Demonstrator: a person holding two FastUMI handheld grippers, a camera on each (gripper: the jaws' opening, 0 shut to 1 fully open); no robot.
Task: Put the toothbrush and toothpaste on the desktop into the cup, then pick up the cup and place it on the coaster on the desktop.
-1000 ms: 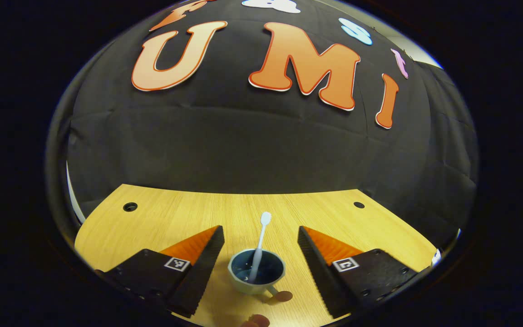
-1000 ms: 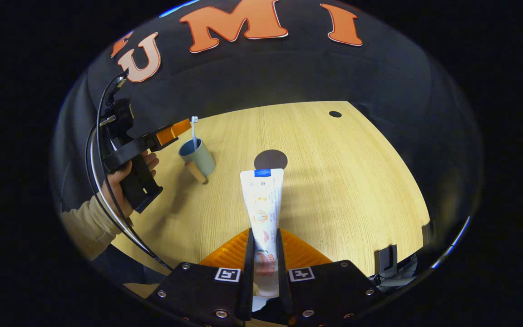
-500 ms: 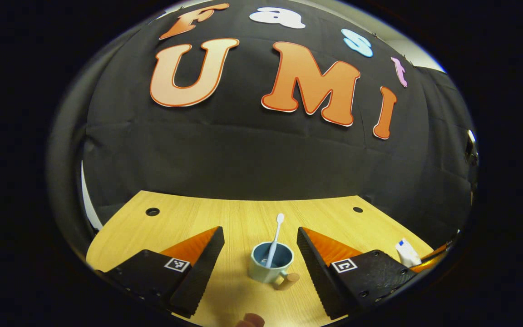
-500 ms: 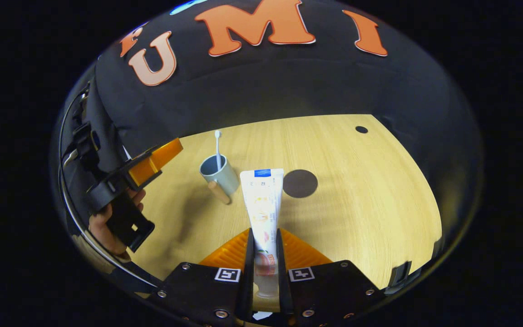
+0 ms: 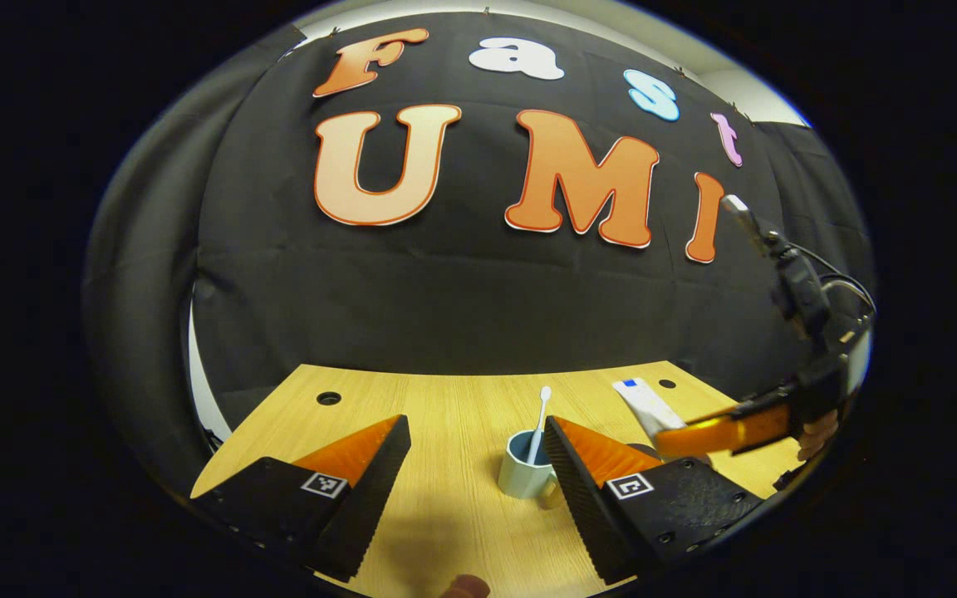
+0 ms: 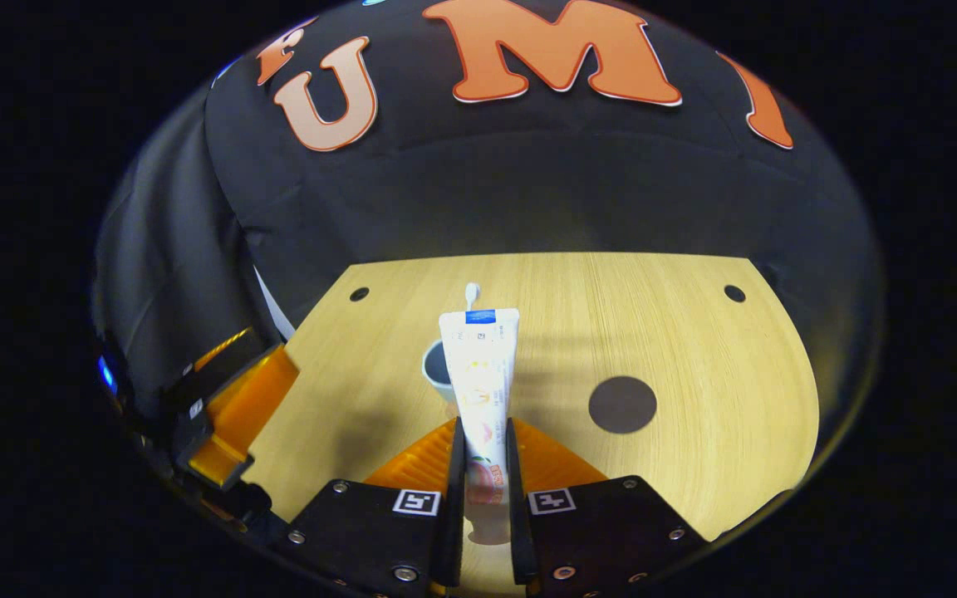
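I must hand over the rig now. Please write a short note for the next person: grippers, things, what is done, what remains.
Left gripper: open, holds nothing, cup just ahead of it.
Right gripper: shut on the toothpaste, tube lifted in front of the cup.
Toothbrush: already standing in the cup.
Coaster: bare, on the desktop right of the cup.
Left: toothpaste into the cup, then the cup onto the coaster.

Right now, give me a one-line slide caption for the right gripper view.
Right gripper holds the toothpaste upright before the cup, coaster waiting nearby.
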